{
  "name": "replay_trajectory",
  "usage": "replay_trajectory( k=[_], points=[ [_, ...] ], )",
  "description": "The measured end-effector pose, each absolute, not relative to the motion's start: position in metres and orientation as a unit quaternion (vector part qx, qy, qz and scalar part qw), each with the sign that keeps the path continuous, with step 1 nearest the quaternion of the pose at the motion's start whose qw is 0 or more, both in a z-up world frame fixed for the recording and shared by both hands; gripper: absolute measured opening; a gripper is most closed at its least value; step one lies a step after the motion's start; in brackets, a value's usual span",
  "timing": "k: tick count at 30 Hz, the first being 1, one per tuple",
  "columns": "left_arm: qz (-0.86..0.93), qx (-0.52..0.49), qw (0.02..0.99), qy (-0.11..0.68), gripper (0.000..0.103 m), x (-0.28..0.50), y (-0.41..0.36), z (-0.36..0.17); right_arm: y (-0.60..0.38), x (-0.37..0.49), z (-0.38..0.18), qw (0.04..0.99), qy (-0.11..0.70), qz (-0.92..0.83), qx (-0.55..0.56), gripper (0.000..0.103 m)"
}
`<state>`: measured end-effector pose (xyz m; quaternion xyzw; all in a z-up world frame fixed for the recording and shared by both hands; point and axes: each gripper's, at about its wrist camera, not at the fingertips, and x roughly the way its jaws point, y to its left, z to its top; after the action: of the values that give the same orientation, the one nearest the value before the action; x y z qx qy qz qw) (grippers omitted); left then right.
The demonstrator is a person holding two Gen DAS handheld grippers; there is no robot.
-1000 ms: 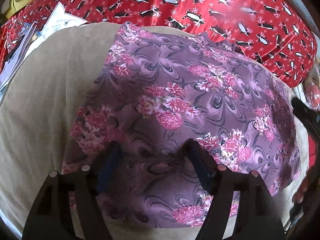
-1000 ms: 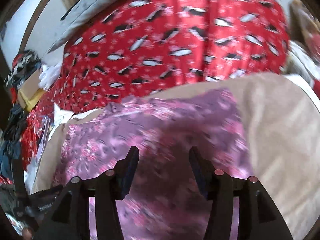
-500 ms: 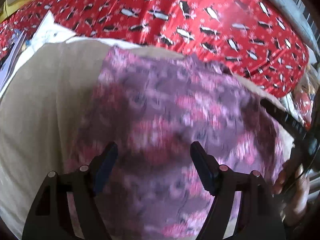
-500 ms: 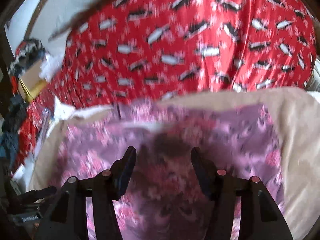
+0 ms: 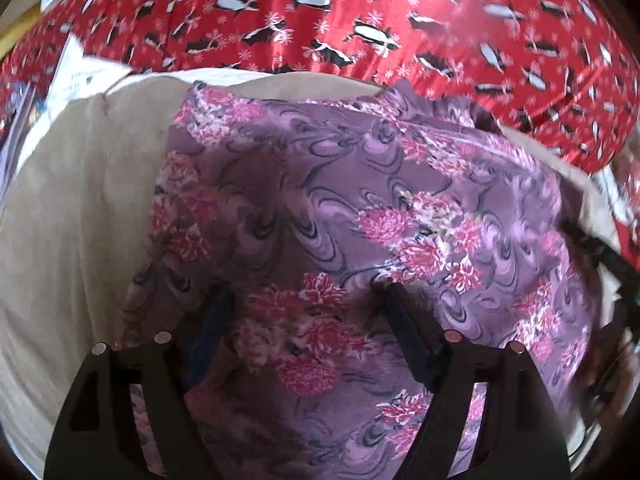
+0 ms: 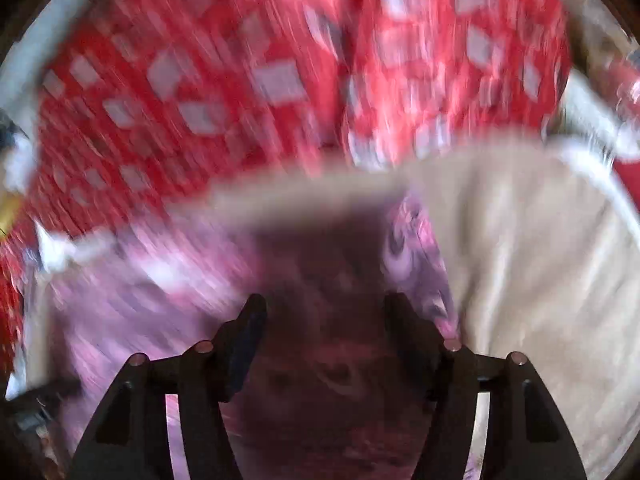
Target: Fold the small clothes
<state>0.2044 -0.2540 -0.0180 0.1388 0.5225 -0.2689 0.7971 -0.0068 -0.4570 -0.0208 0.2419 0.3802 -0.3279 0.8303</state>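
Note:
A purple garment with pink flowers (image 5: 328, 208) lies spread on a beige cushion (image 5: 80, 208). My left gripper (image 5: 306, 304) is open, its jaws wide apart just above the garment's near part. My right gripper (image 6: 322, 312) is also open over the garment (image 6: 132, 300) near its right edge; this view is heavily blurred by motion. Neither gripper holds cloth. The right gripper shows as a dark shape at the left wrist view's right edge (image 5: 612, 264).
A red cloth with a penguin print (image 5: 360, 20) lies behind the cushion and also fills the top of the right wrist view (image 6: 260, 80). White papers (image 5: 80, 76) sit at the far left. Bare beige cushion (image 6: 540, 280) lies right of the garment.
Both grippers have shifted over the garment while staying open. The right wrist view has swung towards the garment's right edge and is now blurred. The garment lies as before.

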Motion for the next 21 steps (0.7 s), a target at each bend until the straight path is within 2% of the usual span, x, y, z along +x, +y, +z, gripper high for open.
replay_trajectory(
  k=[2, 5, 6, 8, 11, 13, 15, 17, 19, 21],
  points=[
    [-0.288, 0.123, 0.784, 0.536, 0.078, 0.208, -0.248, -0.01, -0.447, -0.014, -0.005, 0.835, 0.374, -0.337, 0.224, 0.067],
    [-0.306, 0.079, 0.777, 0.545, 0.078, 0.219, -0.226, 0.006, -0.426, -0.035, 0.011, 0.87, 0.323, -0.285, 0.241, 0.067],
    [-0.307, 0.065, 0.776, 0.548, 0.078, 0.225, -0.219, 0.01, -0.421, -0.038, 0.008, 0.872, 0.324, -0.277, 0.24, 0.074],
    [-0.3, 0.035, 0.773, 0.559, 0.078, 0.243, -0.203, 0.015, -0.416, -0.034, -0.018, 0.853, 0.381, -0.268, 0.236, 0.079],
    [-0.294, -0.017, 0.758, 0.583, 0.078, 0.268, -0.177, 0.019, -0.398, -0.033, -0.015, 0.858, 0.394, -0.285, 0.167, 0.079],
    [-0.299, -0.039, 0.747, 0.592, 0.078, 0.274, -0.165, 0.018, -0.388, -0.036, 0.001, 0.873, 0.365, -0.262, 0.19, 0.08],
    [-0.303, -0.057, 0.733, 0.607, 0.078, 0.277, -0.158, 0.01, -0.377, -0.037, 0.005, 0.89, 0.334, -0.219, 0.221, 0.079],
    [-0.31, -0.064, 0.709, 0.63, 0.078, 0.271, -0.158, -0.006, -0.371, -0.029, -0.004, 0.884, 0.354, -0.203, 0.226, 0.083],
    [-0.311, -0.06, 0.688, 0.653, 0.078, 0.269, -0.163, -0.023, -0.362, -0.022, -0.018, 0.88, 0.378, -0.218, 0.189, 0.087],
    [-0.316, -0.052, 0.672, 0.668, 0.078, 0.259, -0.167, -0.038, -0.346, -0.022, -0.022, 0.894, 0.366, -0.223, 0.132, 0.093]
  ],
)
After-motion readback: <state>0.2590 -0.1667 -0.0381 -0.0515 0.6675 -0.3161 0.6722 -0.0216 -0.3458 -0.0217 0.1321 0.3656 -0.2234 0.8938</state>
